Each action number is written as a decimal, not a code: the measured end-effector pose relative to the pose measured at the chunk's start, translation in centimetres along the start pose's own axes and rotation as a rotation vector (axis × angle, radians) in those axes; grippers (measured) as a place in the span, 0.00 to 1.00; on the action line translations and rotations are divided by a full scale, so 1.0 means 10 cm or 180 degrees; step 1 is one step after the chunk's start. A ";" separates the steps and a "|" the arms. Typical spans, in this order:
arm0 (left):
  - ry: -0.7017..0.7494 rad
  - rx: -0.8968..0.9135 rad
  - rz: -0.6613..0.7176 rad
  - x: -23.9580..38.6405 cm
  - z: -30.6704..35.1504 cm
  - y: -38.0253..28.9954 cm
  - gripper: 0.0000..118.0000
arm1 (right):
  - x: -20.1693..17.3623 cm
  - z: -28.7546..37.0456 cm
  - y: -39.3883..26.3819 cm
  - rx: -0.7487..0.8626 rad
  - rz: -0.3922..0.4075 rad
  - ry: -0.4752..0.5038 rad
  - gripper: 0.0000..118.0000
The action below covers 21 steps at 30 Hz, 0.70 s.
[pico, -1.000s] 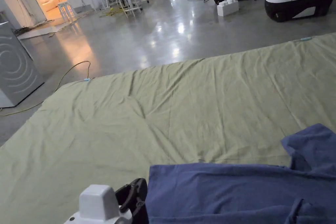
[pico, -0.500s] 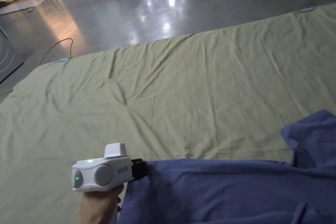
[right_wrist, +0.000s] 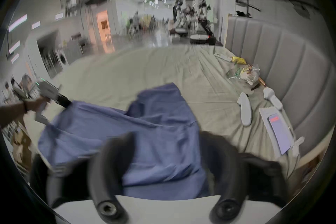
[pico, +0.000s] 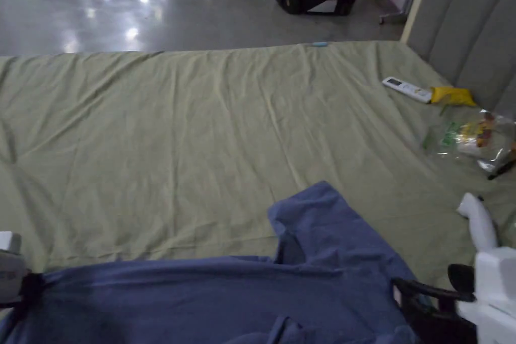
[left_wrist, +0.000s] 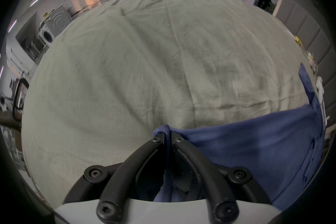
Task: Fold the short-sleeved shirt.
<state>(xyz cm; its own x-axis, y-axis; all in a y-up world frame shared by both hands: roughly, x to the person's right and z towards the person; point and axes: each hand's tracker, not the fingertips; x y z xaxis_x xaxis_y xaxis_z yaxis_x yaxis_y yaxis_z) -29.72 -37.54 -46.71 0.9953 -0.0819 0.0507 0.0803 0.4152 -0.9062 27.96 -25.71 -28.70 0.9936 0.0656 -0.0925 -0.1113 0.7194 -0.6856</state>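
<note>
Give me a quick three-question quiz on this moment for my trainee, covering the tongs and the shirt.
1. True or false: the left tongs are shut on the blue shirt.
2. What state are the right tongs in? A) spread open over the shirt B) clamped on the white remote C) clamped on the bed sheet
3. Fill in: the shirt lies on a ____-coloured bed sheet.

Key:
1. True; a corner of cloth is pinched between both jaws.
2. A
3. Green
</note>
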 end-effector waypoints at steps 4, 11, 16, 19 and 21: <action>0.0004 -0.0048 0.0003 0.06 0.04 0.00 0.06 | 0.25 -0.72 0.27 -0.0137 -0.0043 -0.0001 0.73; 0.0059 -0.0032 -0.0139 0.16 0.11 -0.04 0.06 | 0.32 -1.86 0.29 -0.1023 -0.0288 -0.0118 0.35; 0.0201 0.0040 -0.0440 0.25 0.15 -0.07 0.06 | 0.19 -1.76 0.29 -0.1014 -0.0201 0.0156 0.02; 0.0081 0.0172 -0.0150 0.15 0.42 -0.09 0.06 | 0.17 -1.63 0.35 -0.0995 -0.0079 0.0030 0.02; -0.0241 0.0614 0.0236 0.01 0.76 -0.20 0.06 | 0.18 -1.27 0.41 -0.0620 -0.0185 0.0114 0.02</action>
<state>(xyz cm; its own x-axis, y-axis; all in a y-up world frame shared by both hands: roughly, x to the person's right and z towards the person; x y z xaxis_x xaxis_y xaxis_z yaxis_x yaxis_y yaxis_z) -29.39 -31.49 -41.68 0.9995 0.0206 0.0250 0.0083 0.5837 -0.8119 29.06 -31.48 -40.85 0.9974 0.0008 -0.0719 -0.0594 0.5736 -0.8170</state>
